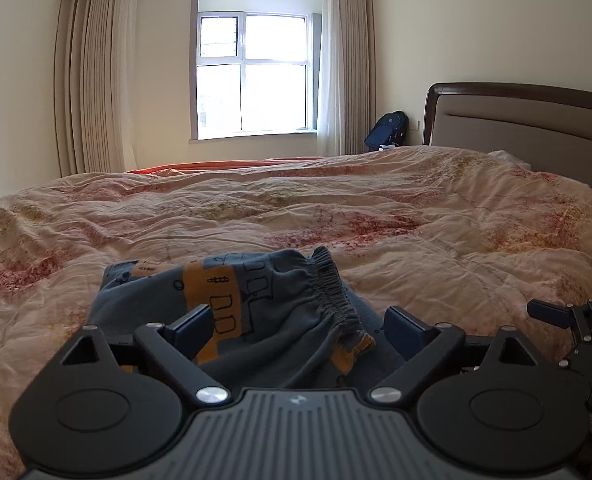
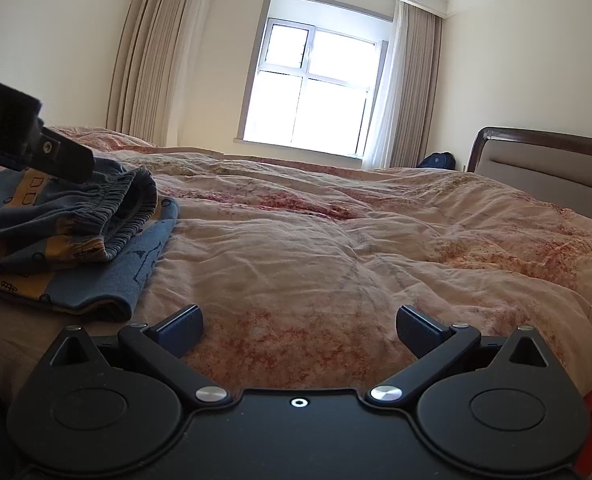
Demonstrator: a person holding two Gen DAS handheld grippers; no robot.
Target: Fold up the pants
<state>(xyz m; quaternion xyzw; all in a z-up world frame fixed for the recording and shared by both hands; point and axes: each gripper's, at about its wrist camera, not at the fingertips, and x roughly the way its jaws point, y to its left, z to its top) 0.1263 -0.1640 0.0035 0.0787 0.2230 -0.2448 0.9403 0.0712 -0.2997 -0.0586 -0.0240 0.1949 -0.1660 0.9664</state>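
Note:
The pants (image 1: 256, 312) are grey-blue with orange patches and black outline drawings, and lie bunched on the bed quilt (image 1: 296, 208). Their elastic waistband (image 1: 332, 288) points up and right. My left gripper (image 1: 300, 328) is open, its fingers either side of the fabric, low over the pants. In the right wrist view the pants (image 2: 76, 240) lie folded in layers at the left, with the left gripper's body (image 2: 36, 148) over them. My right gripper (image 2: 300, 328) is open and empty over bare quilt (image 2: 336, 240), to the right of the pants. It also shows in the left wrist view (image 1: 568, 320).
A wrinkled pink floral quilt covers the whole bed. A padded headboard (image 1: 536, 124) with a dark wood frame stands at the right. A blue backpack (image 1: 388, 130) sits on the floor by the window (image 1: 252, 76) and curtains.

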